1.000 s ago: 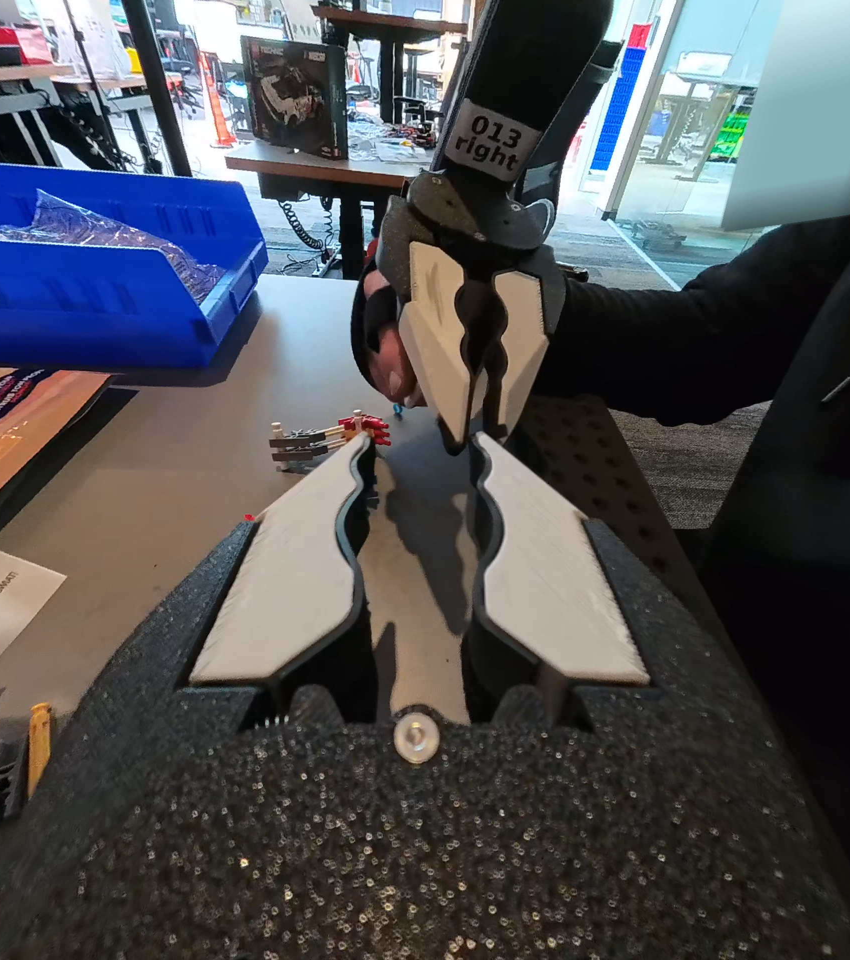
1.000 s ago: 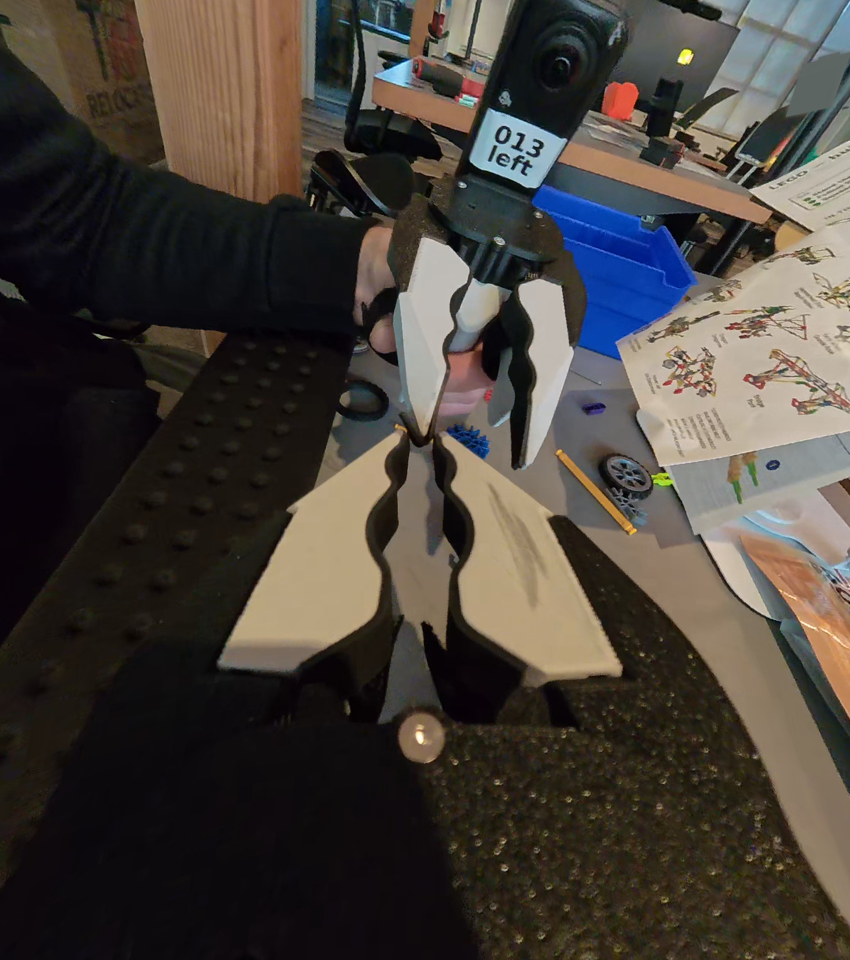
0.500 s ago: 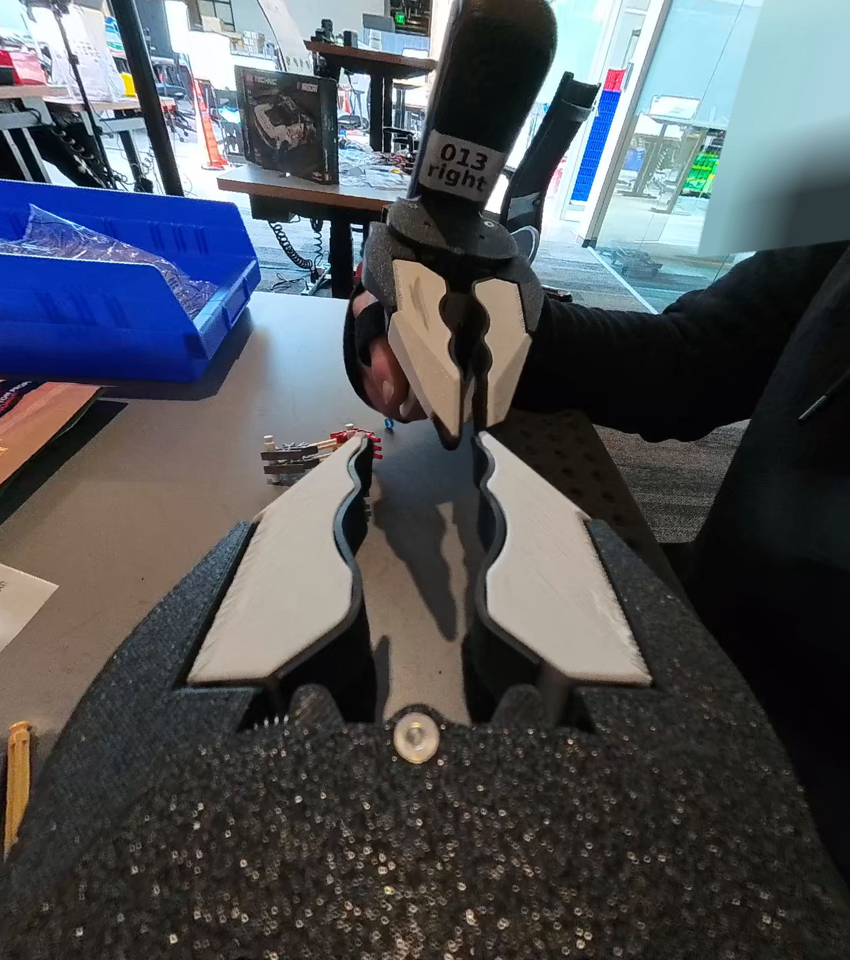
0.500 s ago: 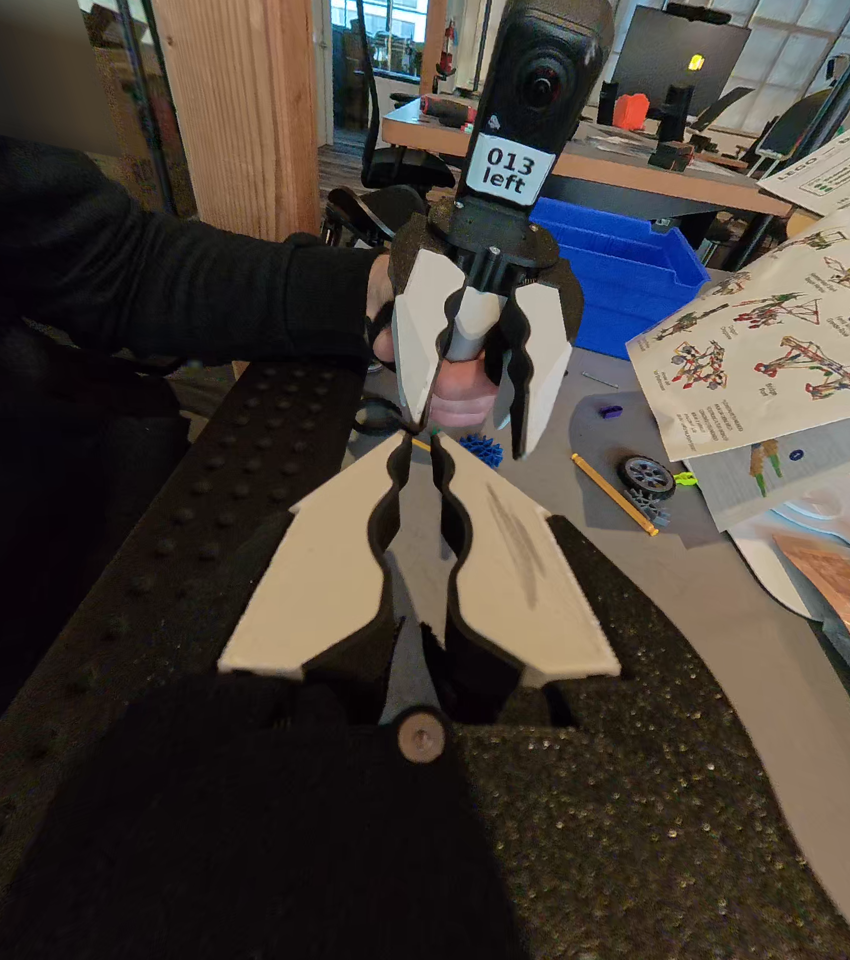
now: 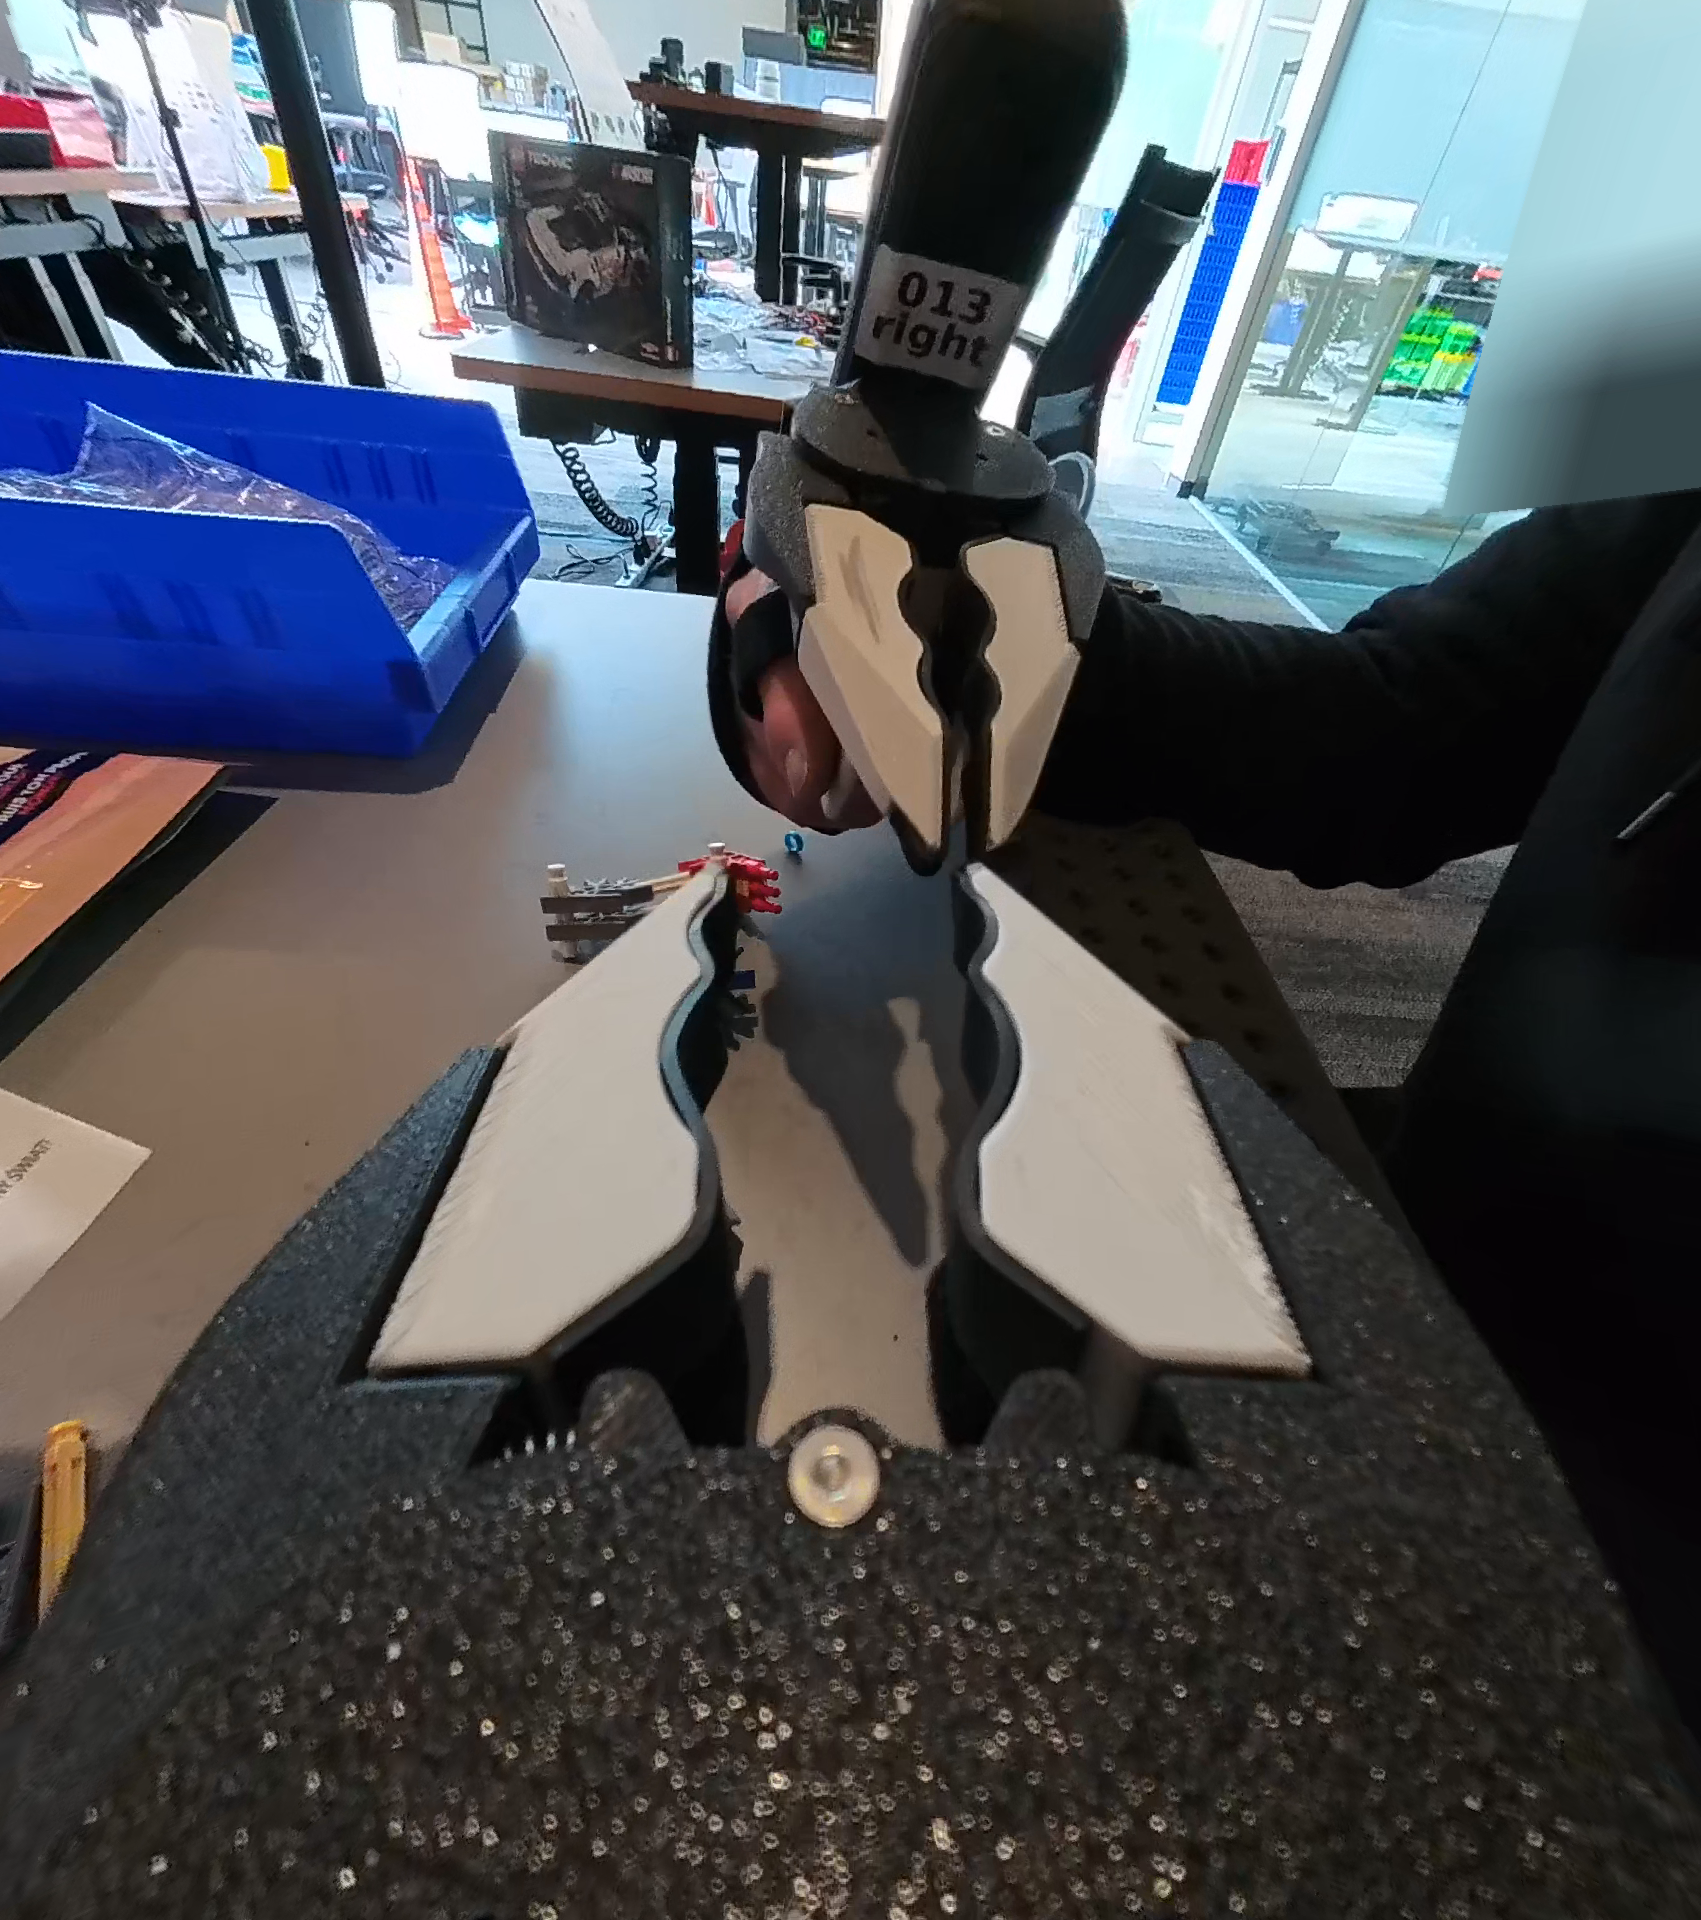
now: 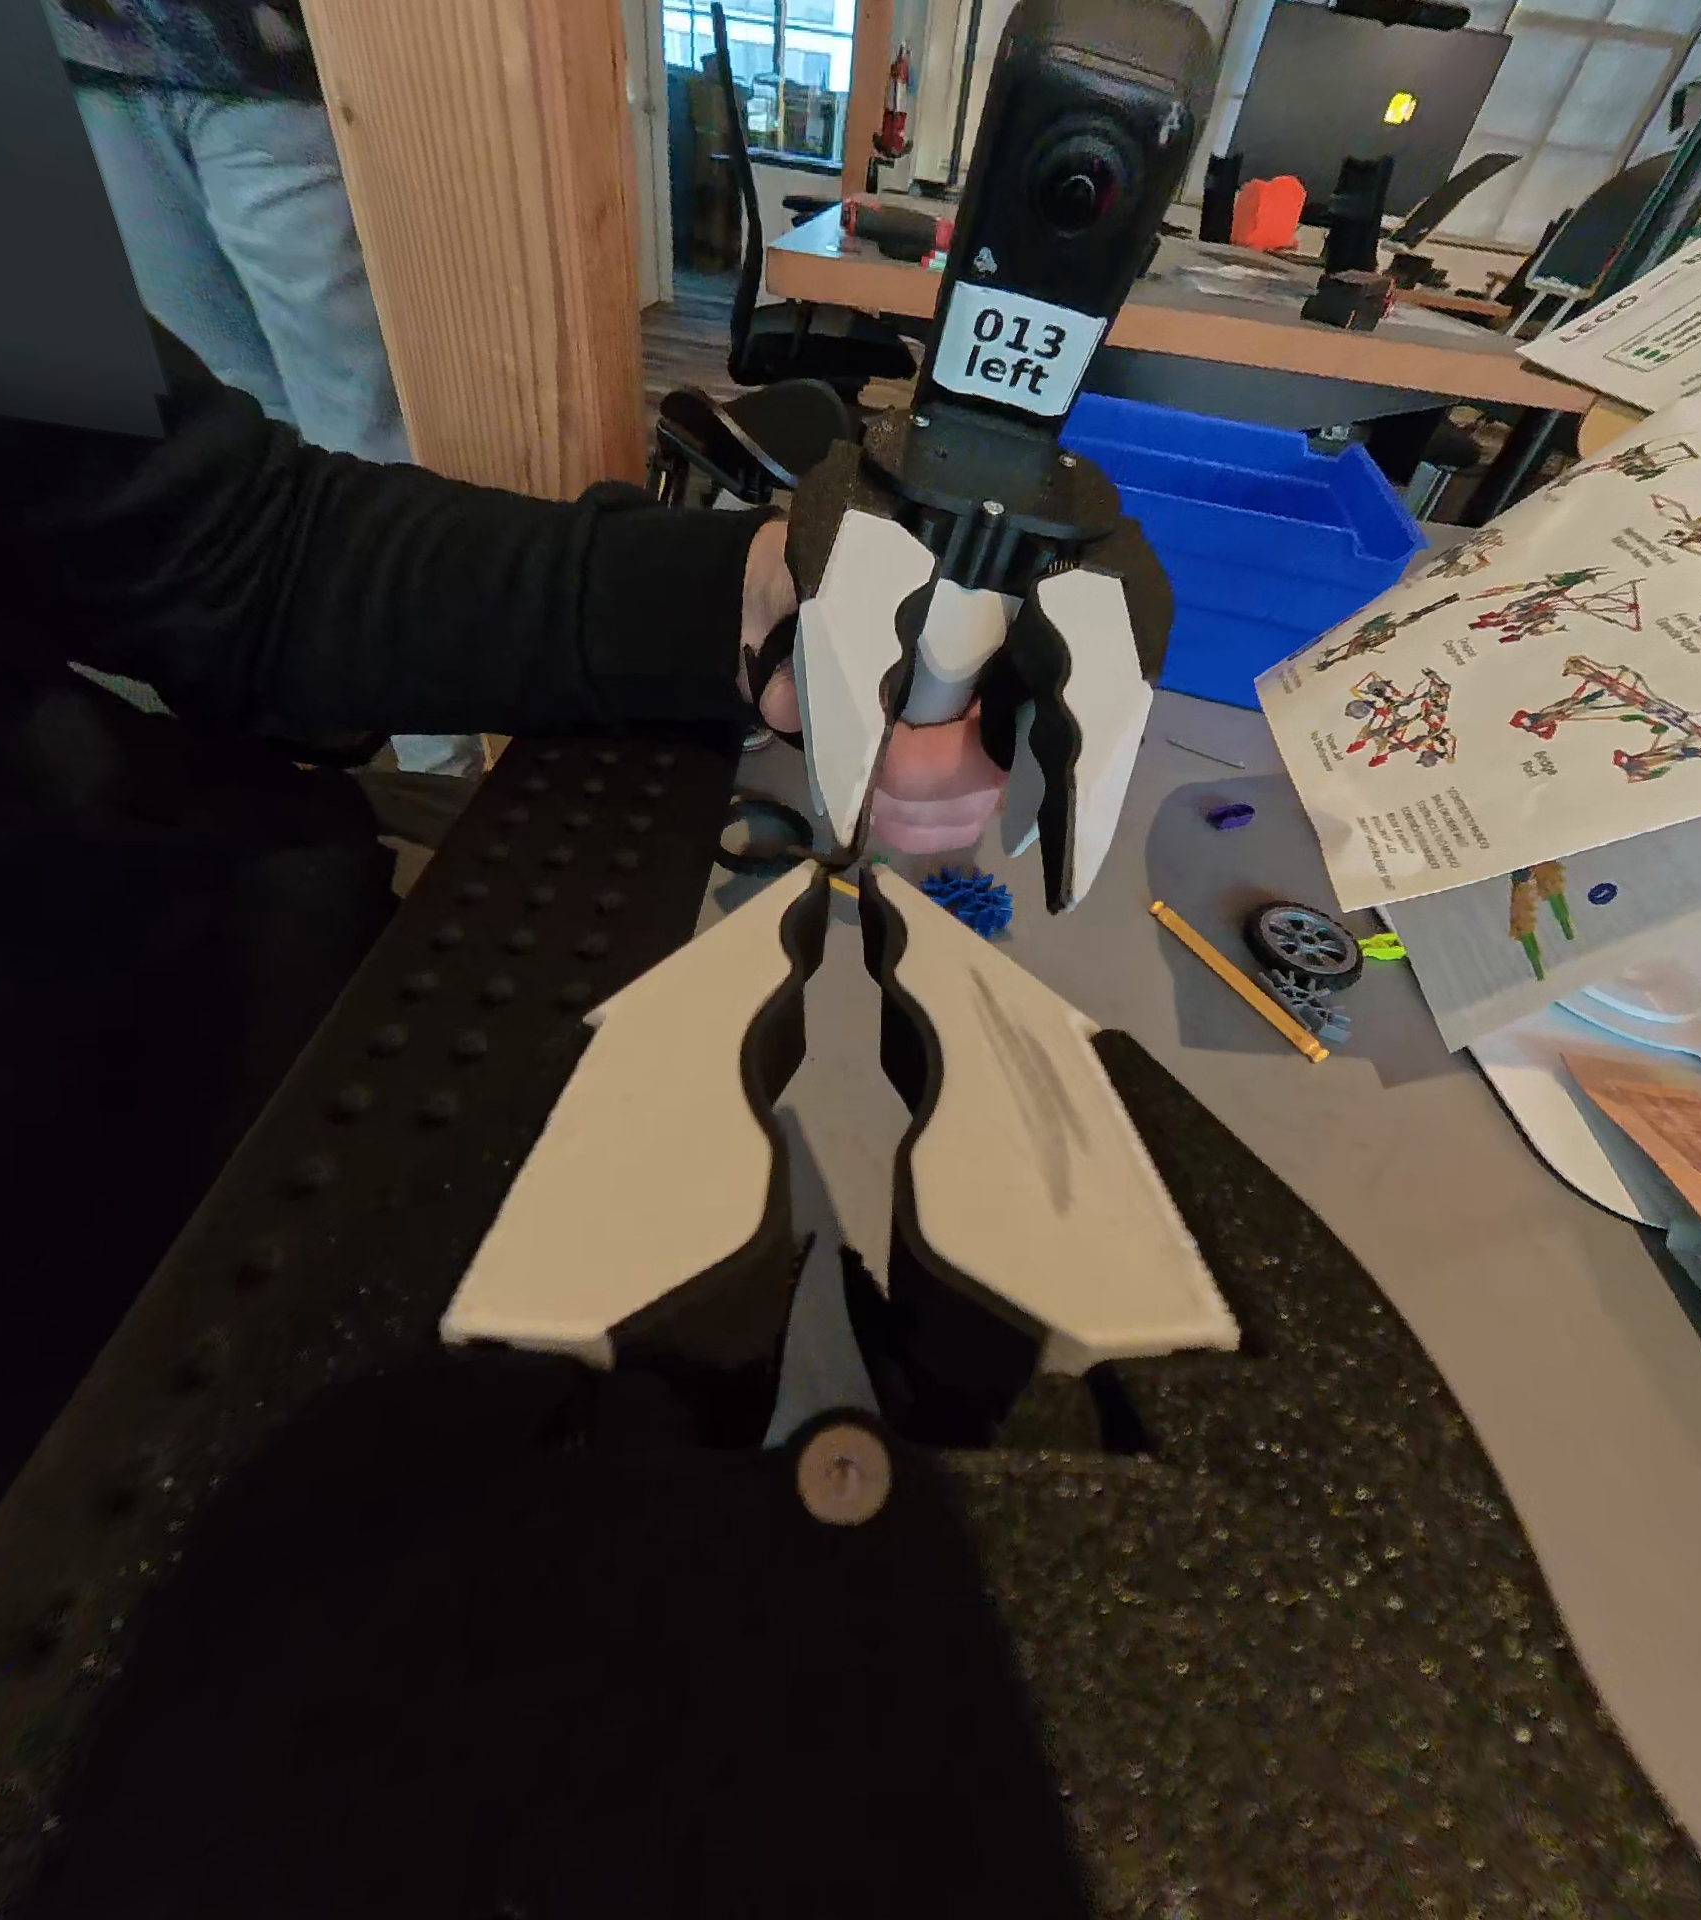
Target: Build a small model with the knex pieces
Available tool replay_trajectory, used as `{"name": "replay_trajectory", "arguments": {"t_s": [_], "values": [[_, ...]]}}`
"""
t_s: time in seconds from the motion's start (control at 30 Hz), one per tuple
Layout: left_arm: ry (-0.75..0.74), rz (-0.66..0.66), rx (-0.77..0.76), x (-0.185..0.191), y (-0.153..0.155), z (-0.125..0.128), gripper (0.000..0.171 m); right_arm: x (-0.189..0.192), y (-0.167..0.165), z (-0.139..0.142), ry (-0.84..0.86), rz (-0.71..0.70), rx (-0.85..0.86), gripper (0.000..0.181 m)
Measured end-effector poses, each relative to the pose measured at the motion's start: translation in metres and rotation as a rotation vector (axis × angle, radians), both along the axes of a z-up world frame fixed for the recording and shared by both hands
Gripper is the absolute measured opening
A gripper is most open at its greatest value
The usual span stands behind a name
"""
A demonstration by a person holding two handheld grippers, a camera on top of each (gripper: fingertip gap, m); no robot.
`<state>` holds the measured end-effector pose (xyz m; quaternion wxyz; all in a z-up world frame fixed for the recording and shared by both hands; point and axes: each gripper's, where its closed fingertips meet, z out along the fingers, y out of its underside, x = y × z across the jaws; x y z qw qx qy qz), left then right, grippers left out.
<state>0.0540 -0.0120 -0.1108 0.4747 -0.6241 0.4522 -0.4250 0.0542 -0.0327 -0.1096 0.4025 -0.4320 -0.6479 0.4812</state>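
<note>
My left gripper (image 5: 846, 883) is open and empty, low over the grey table (image 5: 306, 1039). A small grey and red toy assembly (image 5: 617, 904) lies at its left fingertip, with a tiny blue ring (image 5: 792, 842) just beyond. My right gripper (image 6: 843, 878) faces it tip to tip, with its jaws almost together. A small yellow piece (image 6: 841, 885) shows in the narrow gap between its tips. The right gripper also shows in the left wrist view (image 5: 945, 847), and the left gripper in the right wrist view (image 6: 955, 868). A hand holds each.
A blue bin (image 5: 202, 623) with a plastic bag stands at the back. Instruction sheets (image 6: 1552, 675) overhang the table. A blue gear (image 6: 965, 896), a yellow rod (image 6: 1241, 982), a small wheel (image 6: 1303, 940) and a purple piece (image 6: 1230, 814) lie loose. A black studded board (image 6: 513, 987) lines the near edge. Both grippers' tips are close together, under 4 cm apart.
The right gripper's jaws have closed from a clear gap to a narrow one. Both grippers have drawn back slightly and stay tip to tip. The left gripper stays open.
</note>
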Motion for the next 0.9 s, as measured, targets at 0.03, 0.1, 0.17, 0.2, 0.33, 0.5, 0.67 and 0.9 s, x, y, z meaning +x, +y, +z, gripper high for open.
{"name": "replay_trajectory", "arguments": {"t_s": [0.03, 0.1, 0.17, 0.2, 0.33, 0.5, 0.67, 0.9], "values": [[-0.003, 0.0, 0.0, 0.0, 0.0, 0.001, 0.041, 0.0, 0.0, 0.0, -0.002, 0.003, -0.005, 0.004], [-0.007, -0.003, -0.001, 0.0, -0.001, 0.001, 0.041, 0.0, -0.001, 0.0, 0.002, 0.006, -0.011, 0.004], [-0.005, -0.006, -0.002, 0.001, -0.001, 0.0, 0.041, 0.0, -0.001, 0.001, 0.005, 0.011, -0.029, 0.003], [-0.007, -0.007, -0.001, 0.001, -0.001, 0.0, 0.041, 0.0, -0.001, 0.001, 0.006, 0.014, -0.032, 0.003], [-0.001, -0.011, -0.001, 0.003, -0.002, -0.001, 0.041, -0.001, -0.004, 0.0, 0.0, 0.021, -0.026, 0.004], [0.004, -0.009, -0.001, 0.003, -0.001, -0.002, 0.043, -0.002, -0.004, -0.001, -0.004, 0.013, -0.003, 0.004], [0.019, 0.005, 0.005, 0.002, 0.001, -0.004, 0.043, -0.004, -0.002, -0.004, -0.017, -0.014, 0.049, 0.005], [0.043, 0.053, 0.035, 0.001, 0.006, -0.005, 0.034, -0.007, 0.007, -0.006, -0.026, -0.069, 0.059, 0.005]]}}
